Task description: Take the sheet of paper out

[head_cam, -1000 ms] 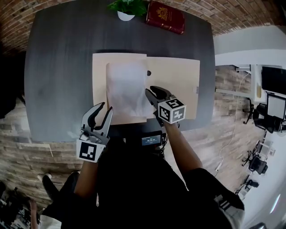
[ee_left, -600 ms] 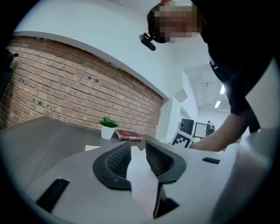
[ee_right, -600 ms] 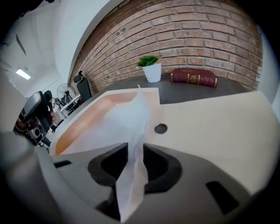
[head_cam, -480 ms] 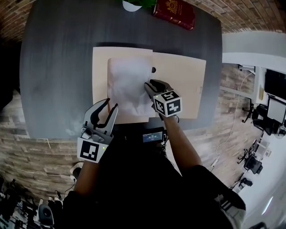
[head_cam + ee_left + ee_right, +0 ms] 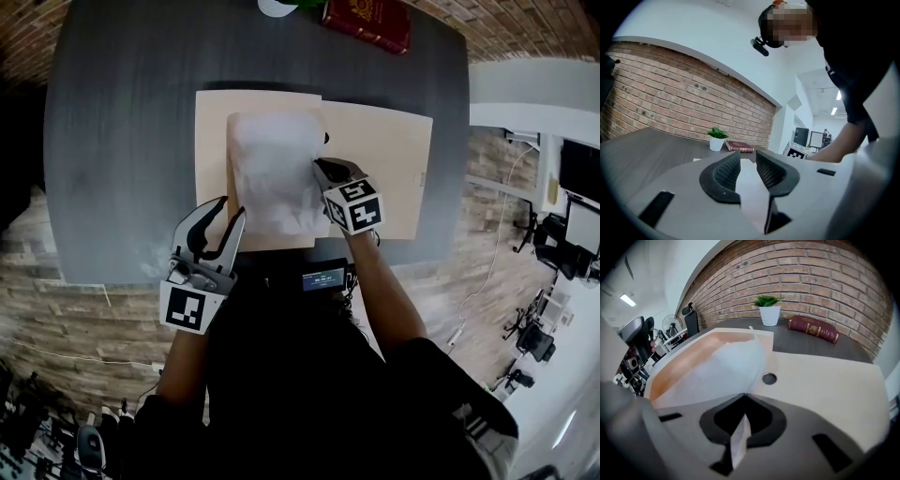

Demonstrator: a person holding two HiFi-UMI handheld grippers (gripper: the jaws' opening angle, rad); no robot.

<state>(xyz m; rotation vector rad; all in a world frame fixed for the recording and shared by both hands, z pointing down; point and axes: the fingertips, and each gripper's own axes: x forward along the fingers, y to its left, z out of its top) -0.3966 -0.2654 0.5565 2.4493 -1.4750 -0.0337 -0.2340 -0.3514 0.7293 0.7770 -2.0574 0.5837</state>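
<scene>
One white sheet point(image 5: 272, 173) half out of one tan folder point(image 5: 375, 169) on the dark grey desk point(image 5: 122, 141). Right tongs point(image 5: 321, 169) clamped on the sheet's right edge. Left tongs point(image 5: 231, 208) spread apart at its near-left corner. One red book point(image 5: 370, 17), one potted plant point(image 5: 277, 7), brick wall point(image 5: 670, 89).

One each: sheet point(image 5: 272, 173), envelope point(image 5: 380, 173), book point(image 5: 813, 329), plant point(image 5: 768, 309)

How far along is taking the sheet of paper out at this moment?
Done: the tan folder appears to lie open on the table, with the sheet exposed. In hand: the right gripper is shut on the right edge of the sheet of paper. Left to do: the sheet lies on the folder and is not yet lifted clear. The left gripper hovers open at the table's near edge.
</scene>
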